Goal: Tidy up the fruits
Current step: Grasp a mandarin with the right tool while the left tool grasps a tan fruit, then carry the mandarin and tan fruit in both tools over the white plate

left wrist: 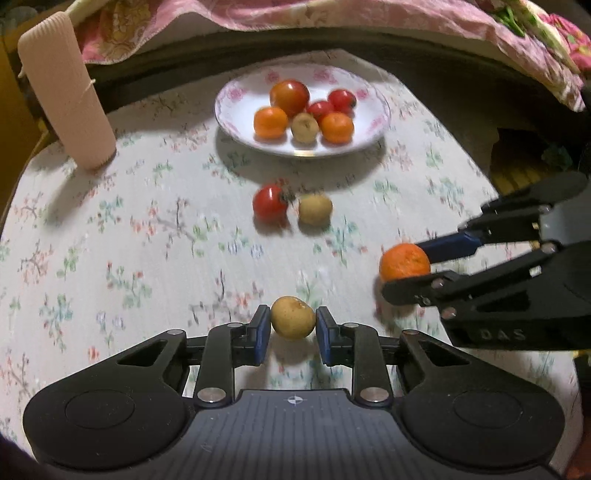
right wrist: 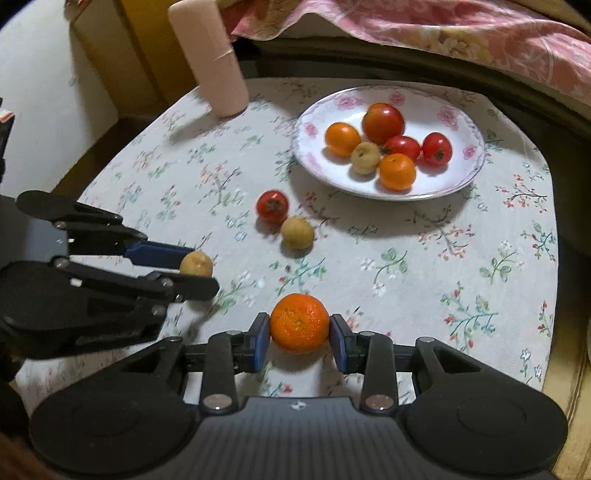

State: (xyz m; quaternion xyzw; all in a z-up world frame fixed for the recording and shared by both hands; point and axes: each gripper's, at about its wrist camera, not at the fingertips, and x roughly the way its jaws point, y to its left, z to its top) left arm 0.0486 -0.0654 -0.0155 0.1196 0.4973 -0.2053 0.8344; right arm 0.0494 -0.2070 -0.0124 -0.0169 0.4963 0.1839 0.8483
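My left gripper [left wrist: 292, 326] is shut on a small yellow-brown fruit [left wrist: 293, 317], held just above the floral tablecloth; it also shows in the right wrist view [right wrist: 195, 264]. My right gripper [right wrist: 299, 334] is shut on a tangerine [right wrist: 299, 323], which also shows in the left wrist view [left wrist: 405, 261]. A white floral plate [left wrist: 236, 125] at the far side holds several tomatoes, tangerines and a yellow-brown fruit. A loose red tomato [left wrist: 270, 203] and another yellow-brown fruit [left wrist: 315, 209] lie on the cloth between the grippers and the plate.
A tall pink ribbed cylinder [left wrist: 66, 92] stands at the table's far left. A pink patterned blanket [left wrist: 332, 18] lies on a bed behind the table. The table edge [right wrist: 554, 258] curves away on the right.
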